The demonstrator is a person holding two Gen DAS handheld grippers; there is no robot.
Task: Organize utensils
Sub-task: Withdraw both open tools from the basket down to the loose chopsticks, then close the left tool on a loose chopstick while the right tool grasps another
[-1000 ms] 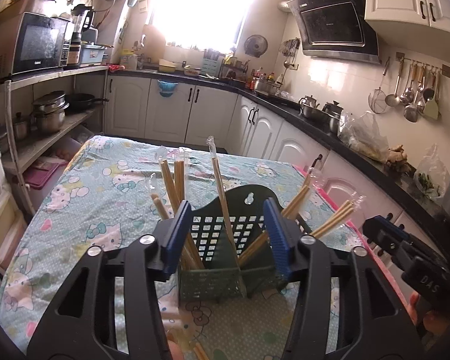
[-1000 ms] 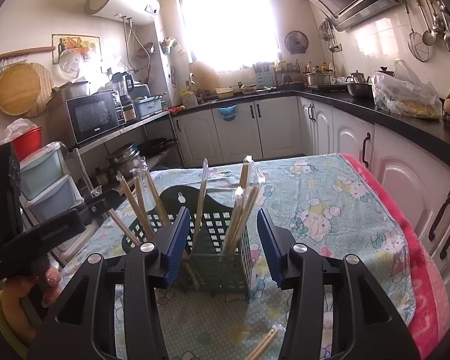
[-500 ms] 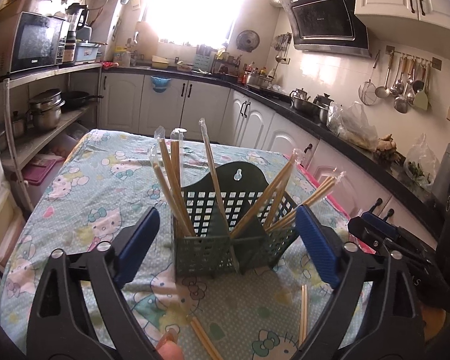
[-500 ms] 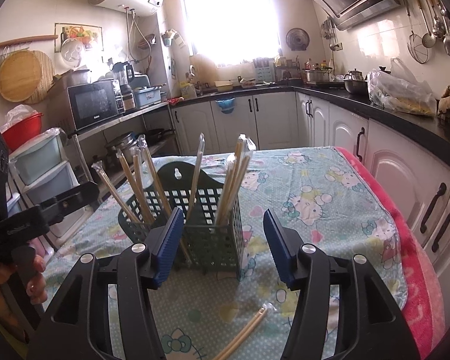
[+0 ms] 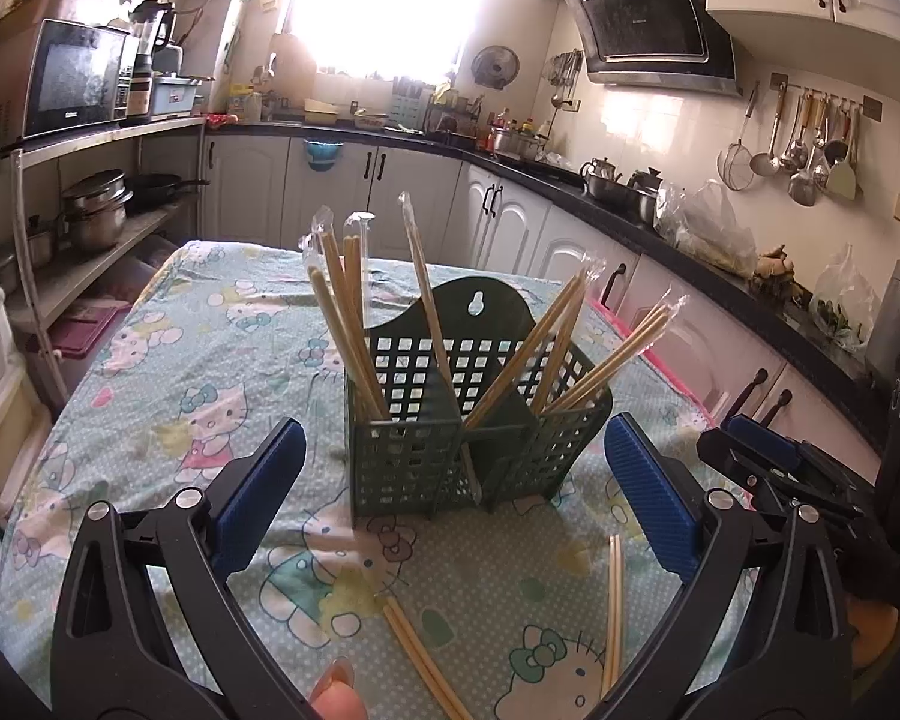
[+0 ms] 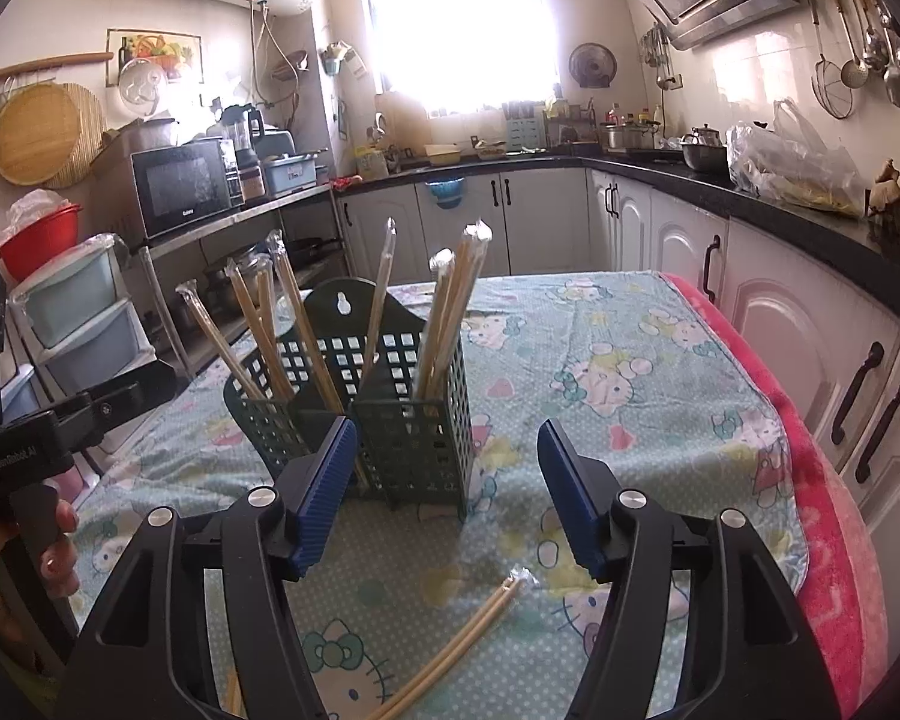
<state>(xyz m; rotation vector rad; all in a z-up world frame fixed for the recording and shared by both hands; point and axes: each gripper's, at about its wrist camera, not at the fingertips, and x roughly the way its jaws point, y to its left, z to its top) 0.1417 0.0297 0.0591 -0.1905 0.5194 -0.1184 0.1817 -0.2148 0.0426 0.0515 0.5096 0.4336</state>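
Green utensil caddy (image 5: 450,450) stands upright mid-table on cartoon-print tablecloth (image 5: 168,384), wrapped chopsticks (image 5: 348,312) leaning in its compartments. Two loose pairs (image 5: 613,612) lie on the cloth in front. Left gripper (image 5: 450,492) jaws opening wide, empty. Right gripper (image 6: 444,480) jaws opening, empty.

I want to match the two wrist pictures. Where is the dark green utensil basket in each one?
Left wrist view: the basket stands at the centre, on the tablecloth.
Right wrist view: the basket stands left of centre, partly behind one blue pad.
Shared landmark: the microwave on the shelf.
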